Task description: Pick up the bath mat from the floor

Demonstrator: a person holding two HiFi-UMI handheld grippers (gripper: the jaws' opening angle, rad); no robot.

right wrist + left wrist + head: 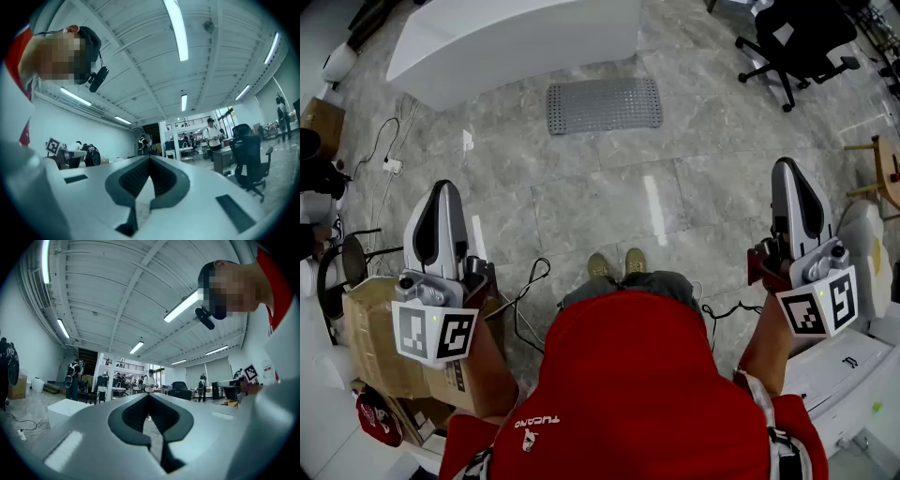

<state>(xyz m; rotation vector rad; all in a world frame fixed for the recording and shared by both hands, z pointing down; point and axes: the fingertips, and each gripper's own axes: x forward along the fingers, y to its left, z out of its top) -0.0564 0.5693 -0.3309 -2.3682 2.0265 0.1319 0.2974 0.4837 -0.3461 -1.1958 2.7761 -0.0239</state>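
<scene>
A grey studded bath mat (604, 104) lies flat on the marble floor, ahead of the person's feet and just in front of a white bathtub (516, 39). My left gripper (442, 190) is held up at the left, well short of the mat, jaws shut and empty. My right gripper (789, 171) is held up at the right, likewise shut on nothing. In the left gripper view the left gripper (149, 395) points level into the hall, tips together. The right gripper view has the right gripper (150, 158) closed the same way. The mat shows in neither gripper view.
A black office chair (797, 39) stands at the far right, a wooden stool (883, 167) beside it. Cardboard boxes (380, 337) sit at the near left. Cables and a power strip (392, 165) trail over the floor at the left. A white cabinet (839, 370) stands at the near right.
</scene>
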